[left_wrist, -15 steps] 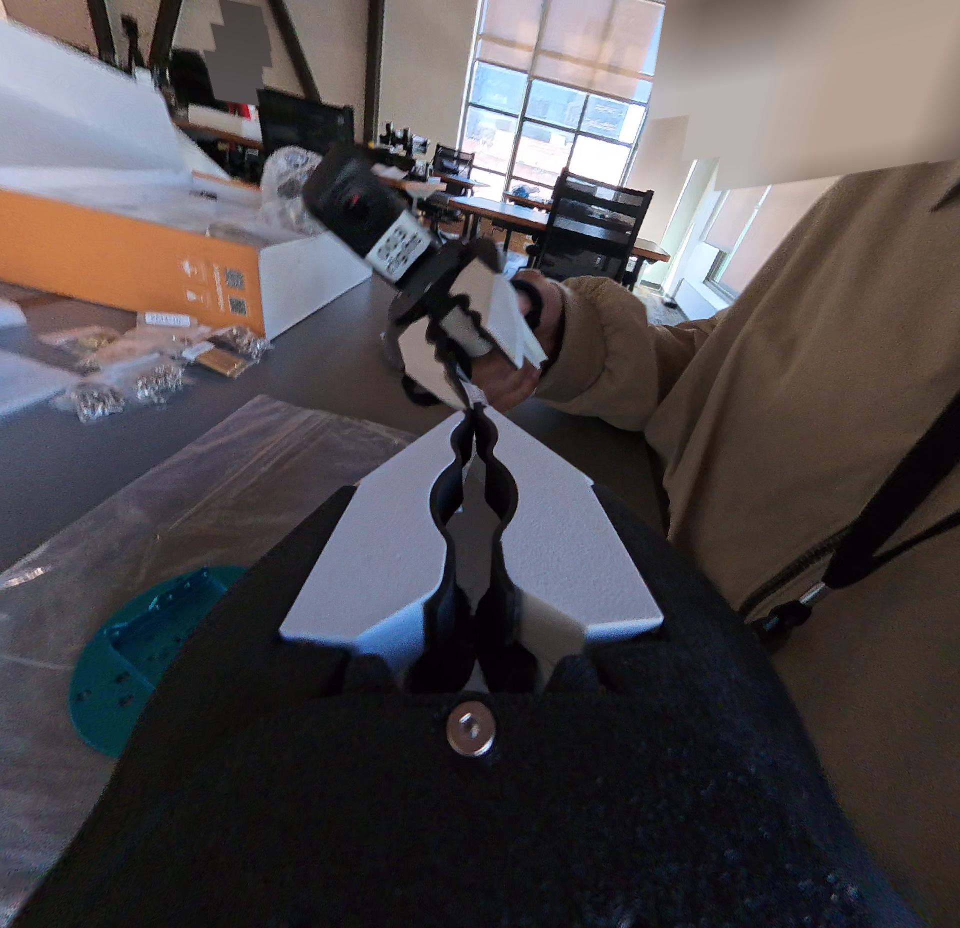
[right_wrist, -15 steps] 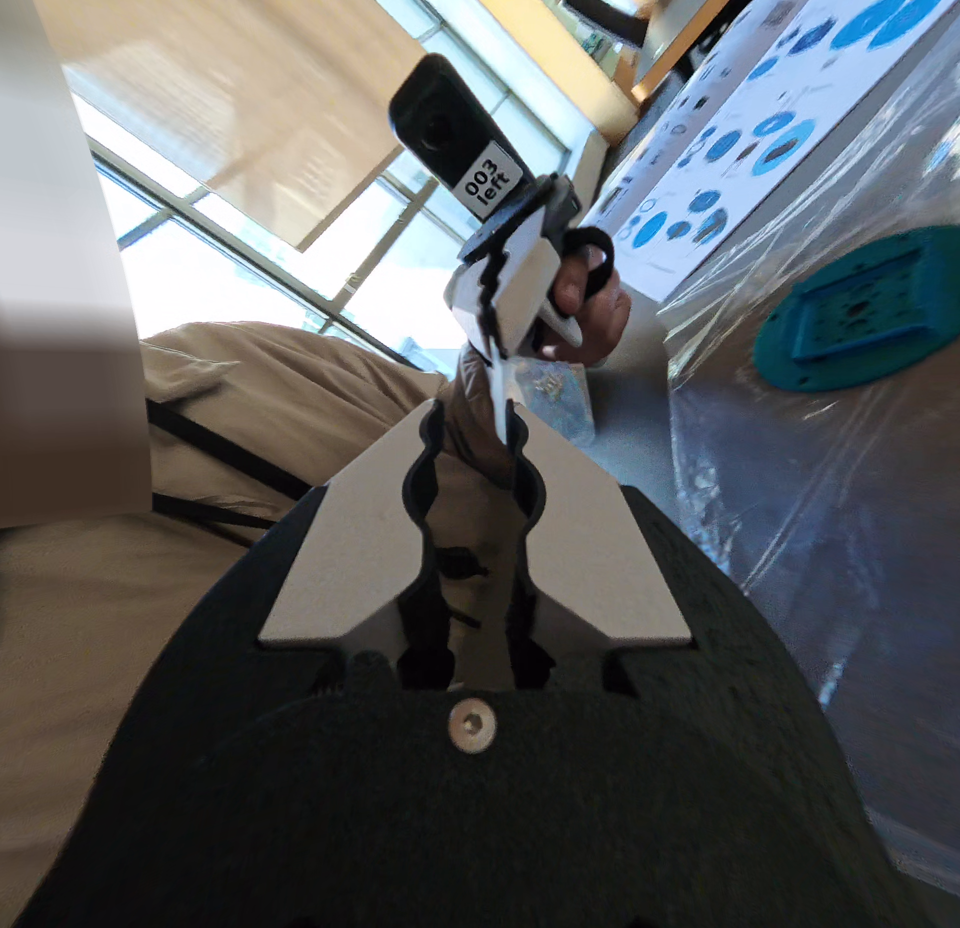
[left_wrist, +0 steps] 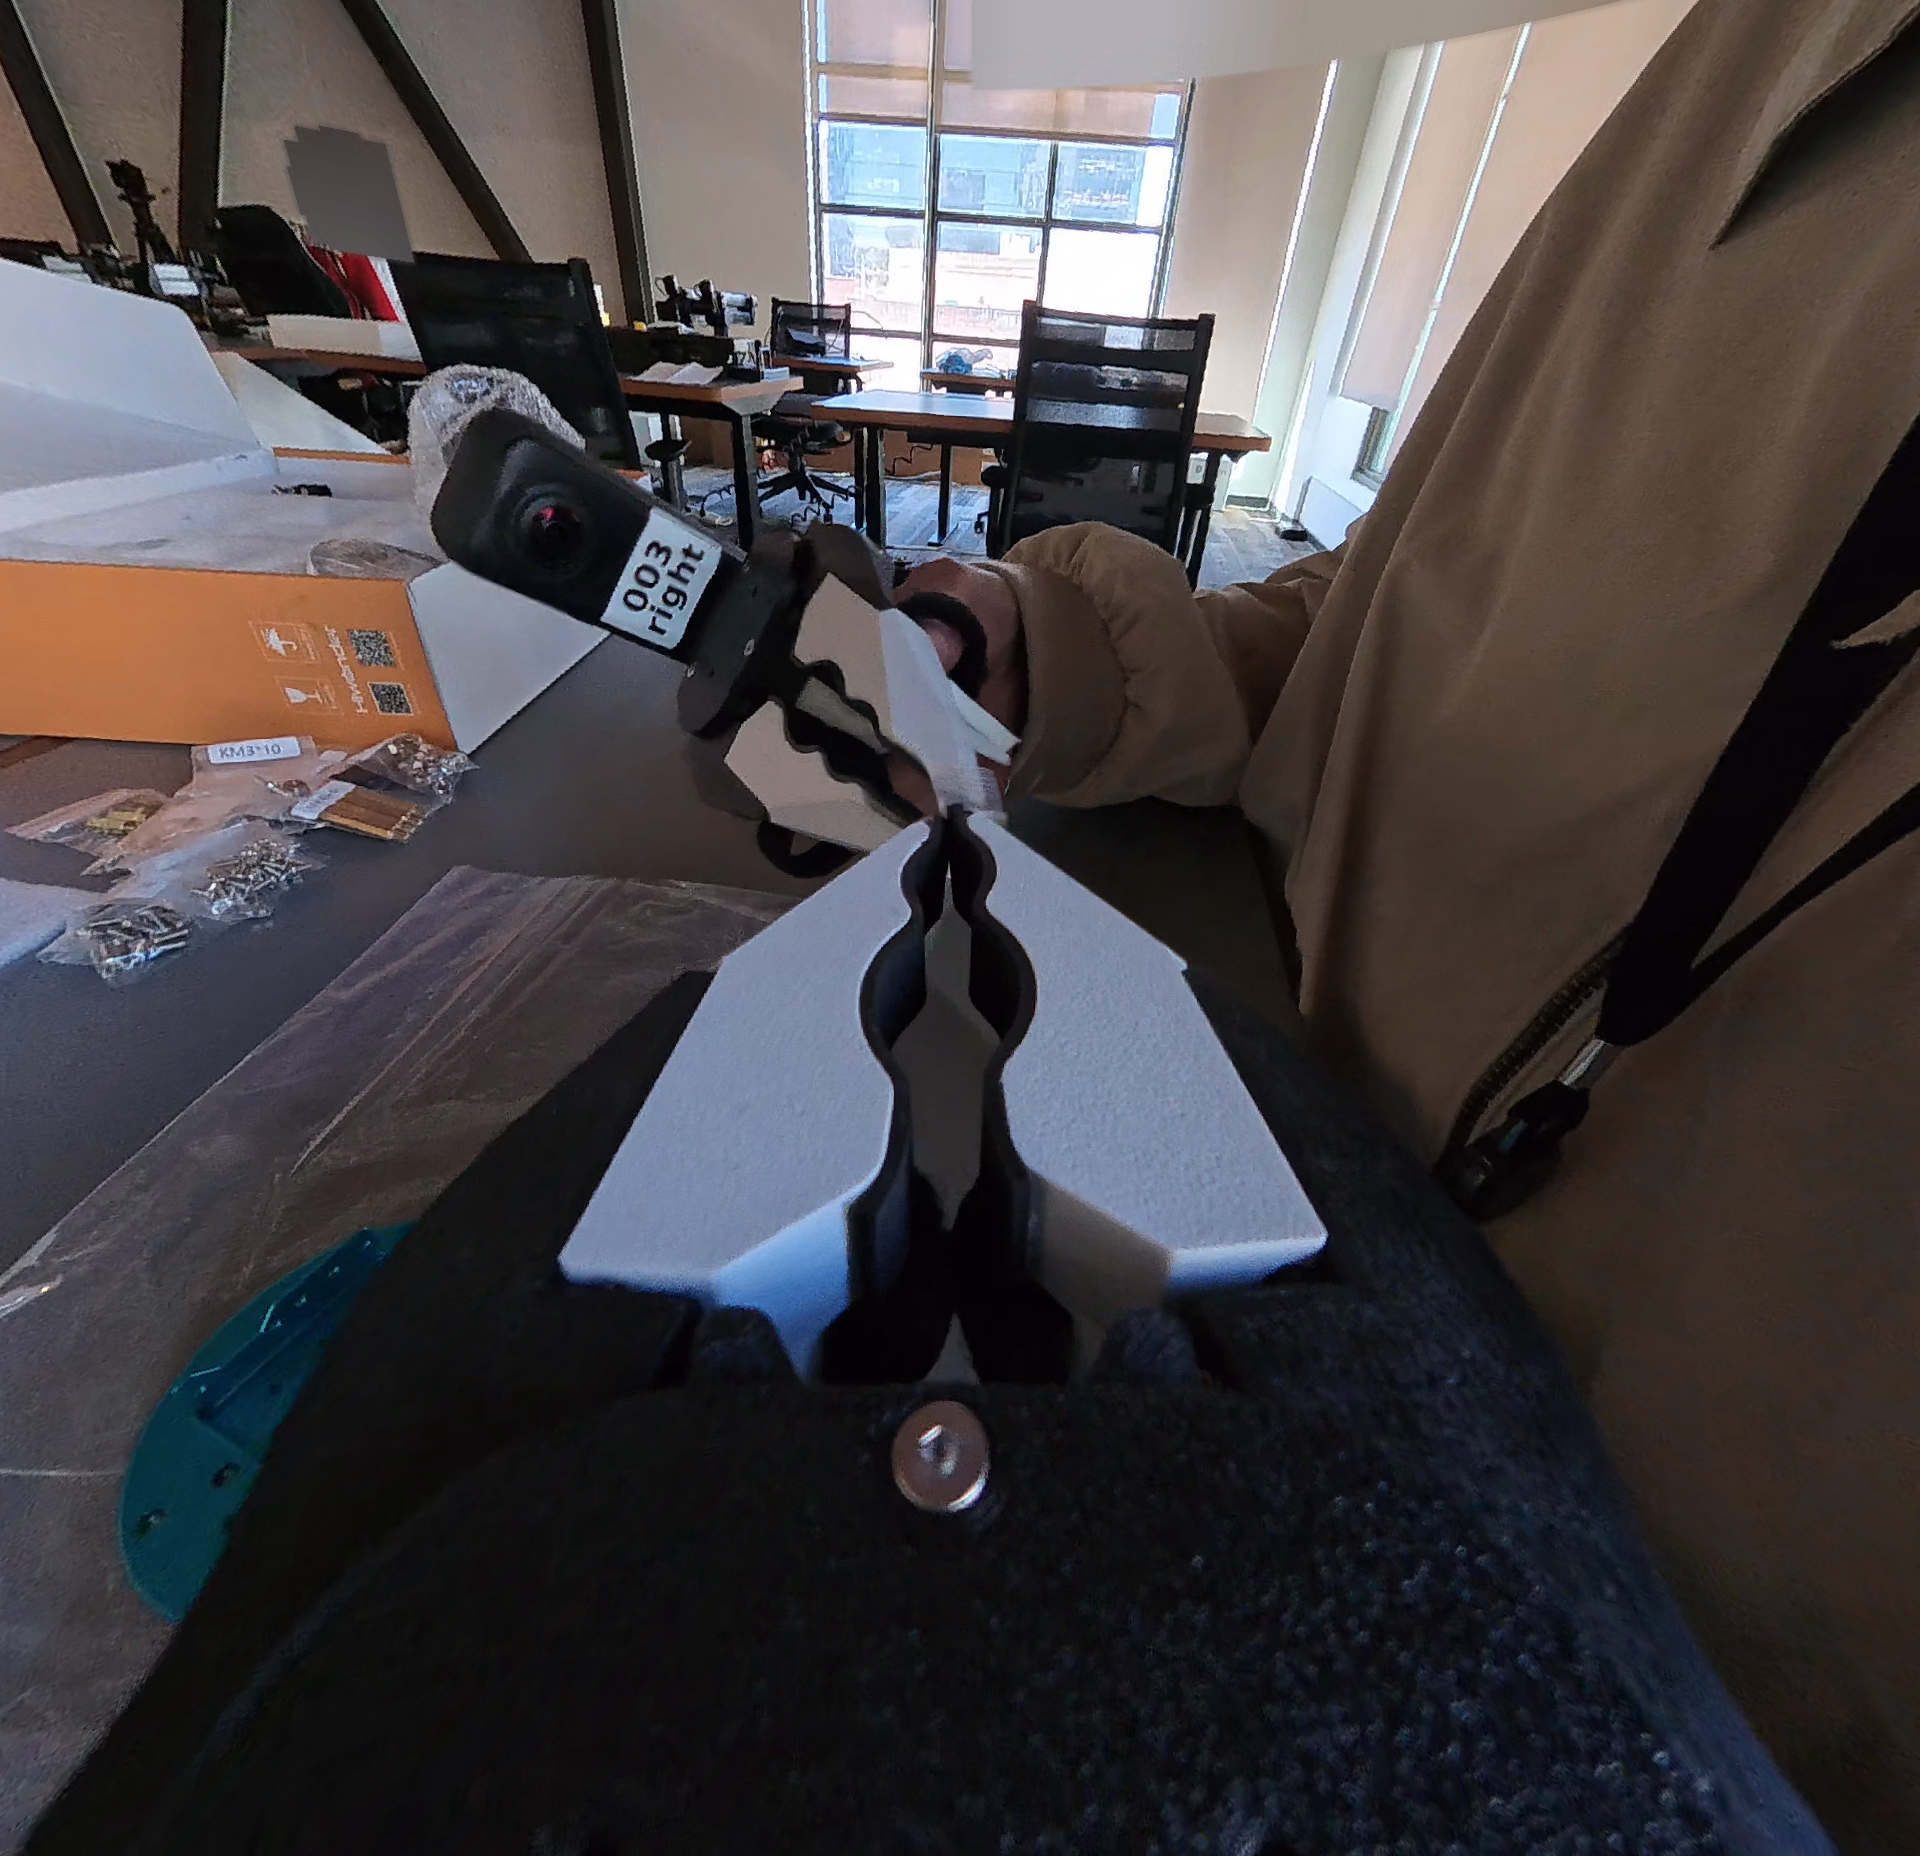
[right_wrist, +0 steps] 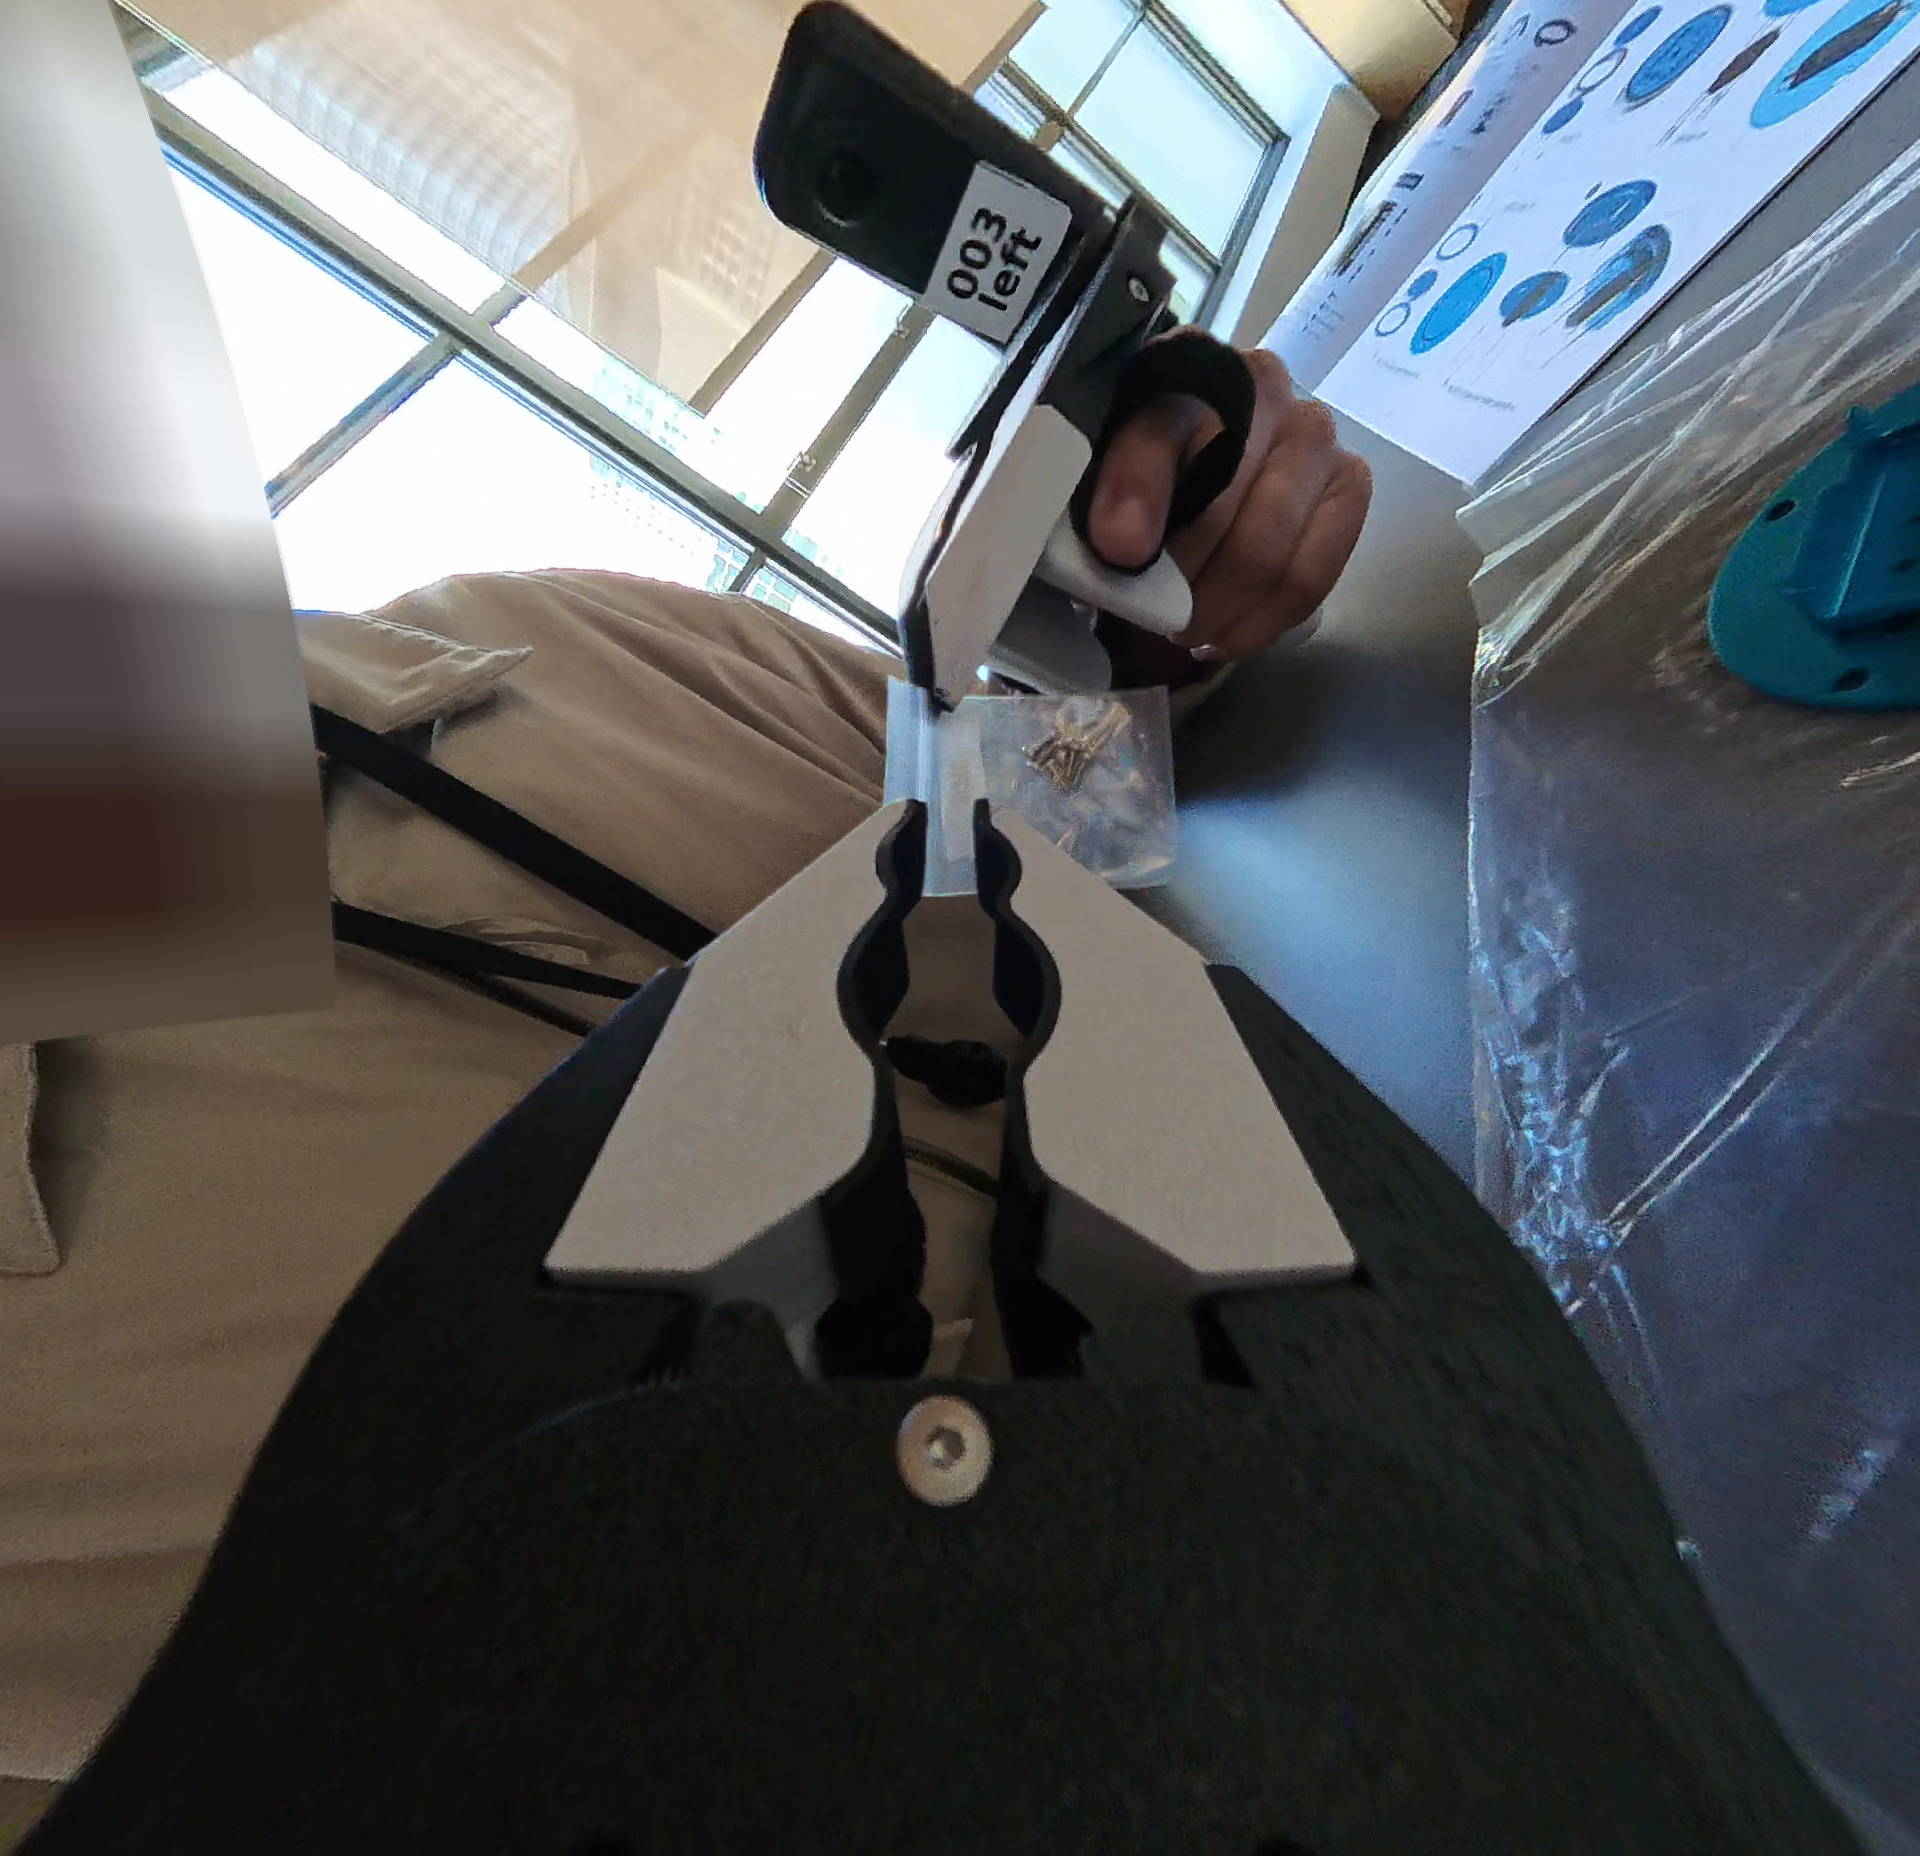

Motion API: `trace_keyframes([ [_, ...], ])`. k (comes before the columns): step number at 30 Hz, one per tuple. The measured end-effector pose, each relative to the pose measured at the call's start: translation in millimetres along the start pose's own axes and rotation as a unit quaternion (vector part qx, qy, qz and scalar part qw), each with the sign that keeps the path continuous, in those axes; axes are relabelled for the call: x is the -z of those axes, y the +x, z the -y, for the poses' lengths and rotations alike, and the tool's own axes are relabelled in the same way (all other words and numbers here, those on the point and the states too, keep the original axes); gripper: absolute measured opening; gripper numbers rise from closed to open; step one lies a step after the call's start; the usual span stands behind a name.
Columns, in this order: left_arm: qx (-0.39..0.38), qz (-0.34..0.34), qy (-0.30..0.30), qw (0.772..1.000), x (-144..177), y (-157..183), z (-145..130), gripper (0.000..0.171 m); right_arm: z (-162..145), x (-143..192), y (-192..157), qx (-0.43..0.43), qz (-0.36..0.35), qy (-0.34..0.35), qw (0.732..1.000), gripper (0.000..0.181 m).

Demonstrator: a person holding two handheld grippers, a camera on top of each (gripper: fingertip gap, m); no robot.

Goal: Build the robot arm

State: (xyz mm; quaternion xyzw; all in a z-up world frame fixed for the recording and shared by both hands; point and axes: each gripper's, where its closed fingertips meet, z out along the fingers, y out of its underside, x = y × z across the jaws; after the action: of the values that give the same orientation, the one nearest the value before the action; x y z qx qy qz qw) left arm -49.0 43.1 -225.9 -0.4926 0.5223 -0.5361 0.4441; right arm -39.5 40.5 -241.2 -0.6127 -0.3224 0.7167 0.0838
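Spreading under both claws is the dark surface, a clear plastic sheet and teal disc lying beside them; the left claw is pressed together on the edge of a small clear bag of screws, while the right claw stands slightly spread around the bag's white strip

— Where do my two cameras sit?
— Each rides on a gripper and looks forward along its fingers. My left one faces across the table toward the windows; my right one tilts up, close.
— What do they share?
— Each sees the other gripper and the teal part.
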Motion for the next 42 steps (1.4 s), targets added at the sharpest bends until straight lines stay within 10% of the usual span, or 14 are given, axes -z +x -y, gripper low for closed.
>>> trace_keyframes([
  [11, 0.021, 0.034, -0.034, 0.999, -5.4, -14.1, -14.4, 0.0, 2.0, 0.0, 3.9, 0.006, -0.017, 0.005, 1.0, 0.008],
  [15, 0.057, 0.103, -0.057, 0.991, -3.6, -37.0, -24.4, 0.0, 11.0, 12.4, 33.8, 0.053, -0.148, 0.014, 0.987, 0.0],
  [19, 0.156, 0.245, -0.044, 0.956, 8.2, -70.2, -28.3, 0.016, 33.2, 35.6, 52.4, 0.188, -0.337, 0.023, 0.922, 0.0],
  [27, 0.344, 0.233, 0.107, 0.903, -0.9, -63.1, -10.9, 0.027, 44.2, 32.8, 47.3, 0.408, -0.517, -0.054, 0.75, 0.0],
  [42, 0.427, 0.224, 0.119, 0.868, 2.9, -67.7, -25.7, 0.01, 39.4, 27.1, 54.7, 0.39, -0.532, -0.053, 0.75, 0.0],
])
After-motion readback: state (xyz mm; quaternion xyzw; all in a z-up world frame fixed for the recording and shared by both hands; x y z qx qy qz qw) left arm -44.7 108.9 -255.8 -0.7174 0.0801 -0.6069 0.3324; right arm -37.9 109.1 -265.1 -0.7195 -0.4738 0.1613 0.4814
